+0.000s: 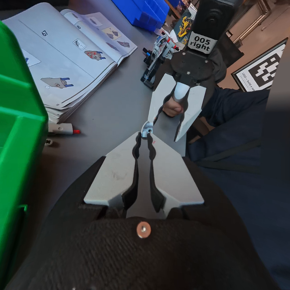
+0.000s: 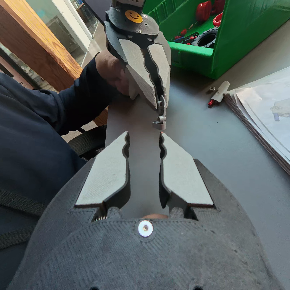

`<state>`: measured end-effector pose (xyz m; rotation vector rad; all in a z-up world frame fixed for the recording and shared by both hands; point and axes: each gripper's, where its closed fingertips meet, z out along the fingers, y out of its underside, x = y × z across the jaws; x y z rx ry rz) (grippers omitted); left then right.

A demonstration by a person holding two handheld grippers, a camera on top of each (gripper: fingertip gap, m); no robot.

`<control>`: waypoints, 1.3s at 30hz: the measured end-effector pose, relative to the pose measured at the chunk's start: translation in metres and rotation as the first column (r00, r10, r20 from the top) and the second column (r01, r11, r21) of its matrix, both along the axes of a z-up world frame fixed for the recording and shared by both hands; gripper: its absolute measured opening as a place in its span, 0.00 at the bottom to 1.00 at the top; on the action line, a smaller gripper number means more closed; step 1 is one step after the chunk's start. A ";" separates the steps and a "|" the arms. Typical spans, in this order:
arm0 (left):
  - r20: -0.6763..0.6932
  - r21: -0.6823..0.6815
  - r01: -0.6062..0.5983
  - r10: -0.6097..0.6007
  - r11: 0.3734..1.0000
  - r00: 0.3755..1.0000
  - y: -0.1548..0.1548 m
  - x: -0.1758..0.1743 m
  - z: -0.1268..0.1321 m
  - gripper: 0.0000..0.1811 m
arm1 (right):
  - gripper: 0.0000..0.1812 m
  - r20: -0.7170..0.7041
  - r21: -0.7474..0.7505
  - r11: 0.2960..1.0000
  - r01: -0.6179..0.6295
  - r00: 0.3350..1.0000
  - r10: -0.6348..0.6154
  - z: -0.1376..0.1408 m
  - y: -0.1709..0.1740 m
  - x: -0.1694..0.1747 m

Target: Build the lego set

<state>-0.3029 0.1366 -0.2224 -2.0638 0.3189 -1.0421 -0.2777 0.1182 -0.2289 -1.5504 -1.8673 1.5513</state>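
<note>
Left gripper (image 1: 143,136) jaws pinch a small grey lego piece (image 1: 147,127) above the counter (image 1: 109,109); right gripper (image 2: 144,138) jaws spread, facing it. Beyond the piece: an open instruction booklet (image 1: 65,62), green bin (image 2: 235,51), half-built model (image 1: 158,51), tag-bearing framed sign (image 1: 263,67).

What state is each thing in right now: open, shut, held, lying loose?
Left tool: shut on the small grey piece.
Right tool: open, empty.
Instruction booklet: lying open.
Green bin: open-topped, holding parts.
Grey connector: lying loose on the table.
</note>
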 end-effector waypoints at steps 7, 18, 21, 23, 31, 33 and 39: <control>0.007 0.028 0.021 -0.021 0.999 1.000 -0.003 0.007 0.003 0.03 | 0.17 0.003 0.003 0.999 0.042 0.999 -0.042 -0.001 0.009 -0.004; -0.027 0.076 0.024 -0.022 0.997 0.999 -0.009 0.016 0.007 0.03 | 0.06 -0.052 0.082 0.996 0.034 0.998 -0.030 0.003 0.007 -0.003; -0.058 0.049 0.040 -0.037 0.998 0.998 -0.013 0.014 -0.003 0.03 | 0.06 -0.075 0.164 0.985 0.062 0.996 -0.050 0.001 0.010 -0.004; -0.084 0.050 0.014 -0.010 0.999 0.996 -0.012 0.009 -0.005 0.06 | 0.06 -0.086 0.270 0.958 0.098 0.993 -0.077 -0.003 0.018 -0.005; -0.303 0.083 -0.021 0.045 0.996 0.952 -0.004 0.000 -0.019 0.11 | 0.06 -0.150 0.800 0.578 0.160 0.987 -0.066 -0.024 0.041 -0.007; -0.302 0.054 -0.019 0.035 0.998 0.953 -0.001 0.003 -0.023 0.13 | 0.06 -0.161 0.860 0.484 0.160 0.986 -0.039 -0.025 0.042 -0.007; -0.359 0.088 0.022 0.012 0.996 0.933 0.008 0.006 -0.025 0.13 | 0.06 -0.158 0.923 0.363 0.128 0.986 0.052 -0.028 0.039 -0.003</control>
